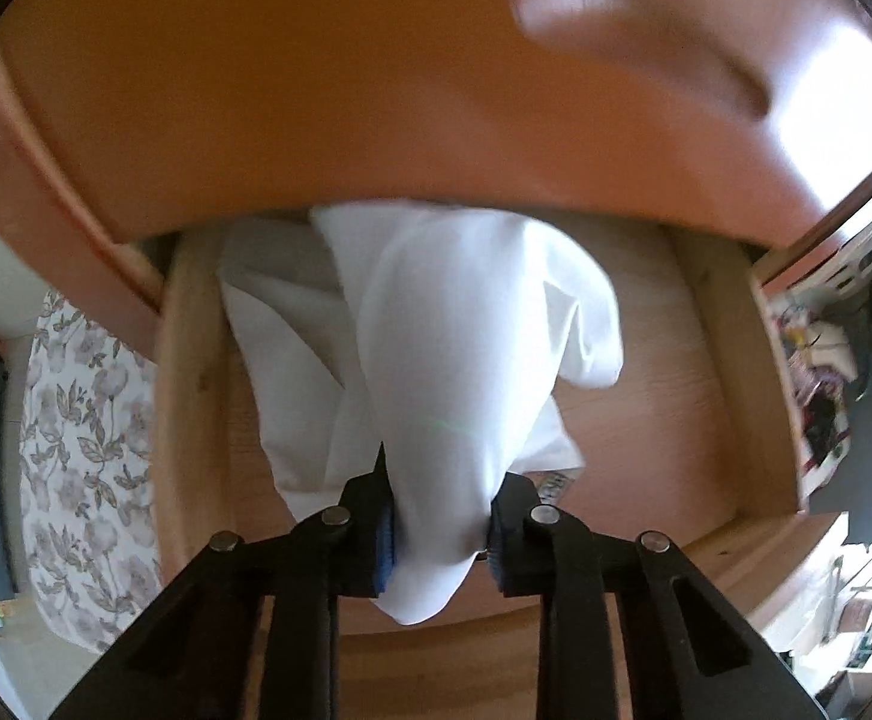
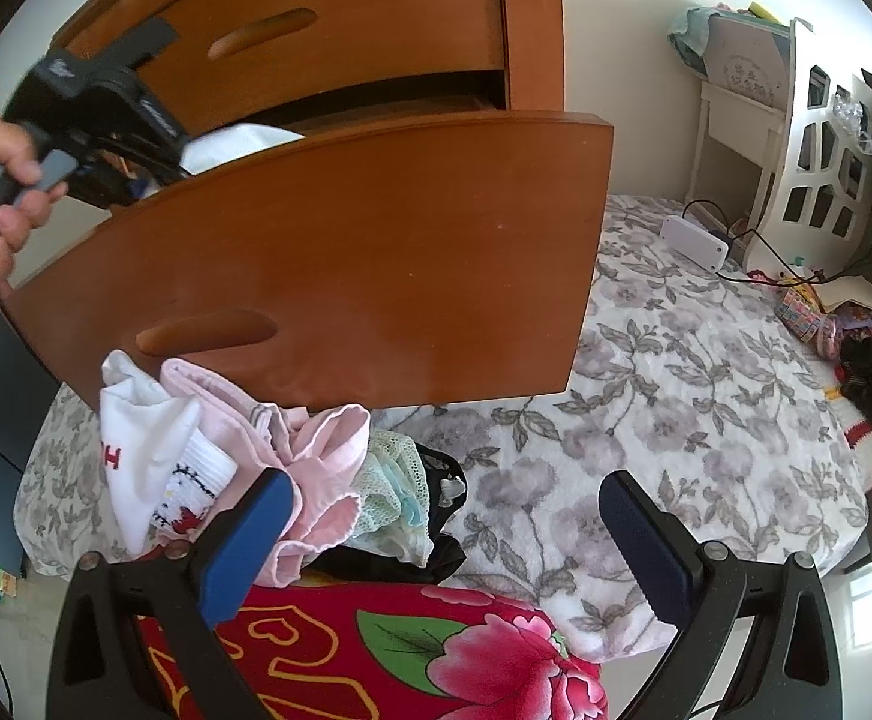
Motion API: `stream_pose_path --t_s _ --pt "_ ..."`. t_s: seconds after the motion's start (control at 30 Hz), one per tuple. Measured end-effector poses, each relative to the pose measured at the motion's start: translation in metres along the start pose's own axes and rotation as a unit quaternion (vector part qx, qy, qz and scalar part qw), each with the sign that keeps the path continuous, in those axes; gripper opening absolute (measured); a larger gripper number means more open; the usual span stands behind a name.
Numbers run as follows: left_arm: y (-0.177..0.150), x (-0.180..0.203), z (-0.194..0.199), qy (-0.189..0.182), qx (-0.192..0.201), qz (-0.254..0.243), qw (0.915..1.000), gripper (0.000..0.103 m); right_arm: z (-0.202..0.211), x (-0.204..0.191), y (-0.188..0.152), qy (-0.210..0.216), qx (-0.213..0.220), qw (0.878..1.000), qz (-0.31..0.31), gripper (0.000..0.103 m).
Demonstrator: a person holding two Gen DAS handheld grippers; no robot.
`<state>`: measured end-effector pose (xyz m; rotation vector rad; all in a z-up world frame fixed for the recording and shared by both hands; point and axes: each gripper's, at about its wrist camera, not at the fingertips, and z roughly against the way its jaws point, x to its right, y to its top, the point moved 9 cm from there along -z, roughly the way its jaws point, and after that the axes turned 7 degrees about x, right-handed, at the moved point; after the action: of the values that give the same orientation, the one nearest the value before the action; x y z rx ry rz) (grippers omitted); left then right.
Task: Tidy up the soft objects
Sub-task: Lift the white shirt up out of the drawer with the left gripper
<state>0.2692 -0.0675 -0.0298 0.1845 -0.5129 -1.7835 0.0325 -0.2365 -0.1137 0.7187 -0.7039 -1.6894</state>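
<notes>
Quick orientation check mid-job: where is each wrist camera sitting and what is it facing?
Left wrist: above the open drawer, looking steeply down; left gripper shut on the white cloth.
Right wrist: over the bed, facing the drawer front and the clothes pile; right gripper open, a hand on the other gripper.
Shared: the drawer, the white cloth, the floral bedspread.
</notes>
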Motion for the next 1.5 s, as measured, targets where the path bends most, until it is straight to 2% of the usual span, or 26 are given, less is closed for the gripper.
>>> stream_pose_path --t_s 0.2,0.47,0.53,0.63,0.87,1.03,1.23,1.5 --pt "0.003 -0.024 0.039 -0.045 0.046 0.037 0.9972 0.022 0.002 0.0 0.0 -0.006 0.003 1.0 0.005 0.103" --pt "0.007 -0.053 0.098 -0.119 0.097 0.08 0.9849 0.022 0.002 0.0 0.0 -0.01 0.0 1.0 0.011 0.103" --pt "0.016 -0.045 0.104 -0.13 0.106 0.089 0.9818 0.022 0.001 -0.001 0.0 -0.011 0.0 1.0 0.012 0.103" --pt "0.019 -0.054 0.114 -0.125 0.12 0.085 0.9812 0.022 0.001 -0.001 0.0 -0.013 -0.001 1.0 0.014 0.103" --pt "0.02 -0.039 0.122 -0.116 0.152 0.071 0.979 0.021 0.001 -0.001 0.0 -0.014 -0.001 1.0 0.015 0.103" --pt "0.022 -0.03 0.136 -0.129 0.172 0.07 0.974 0.021 0.003 0.0 0.001 -0.015 0.003 1.0 0.015 0.103" --pt "0.024 -0.021 0.155 -0.124 0.202 0.071 0.969 0.02 0.005 -0.001 0.003 -0.021 0.008 1.0 0.022 0.103" --pt "0.022 -0.005 0.179 -0.129 0.248 0.085 0.9564 0.02 0.01 -0.002 0.005 -0.026 0.021 0.999 0.027 0.103"
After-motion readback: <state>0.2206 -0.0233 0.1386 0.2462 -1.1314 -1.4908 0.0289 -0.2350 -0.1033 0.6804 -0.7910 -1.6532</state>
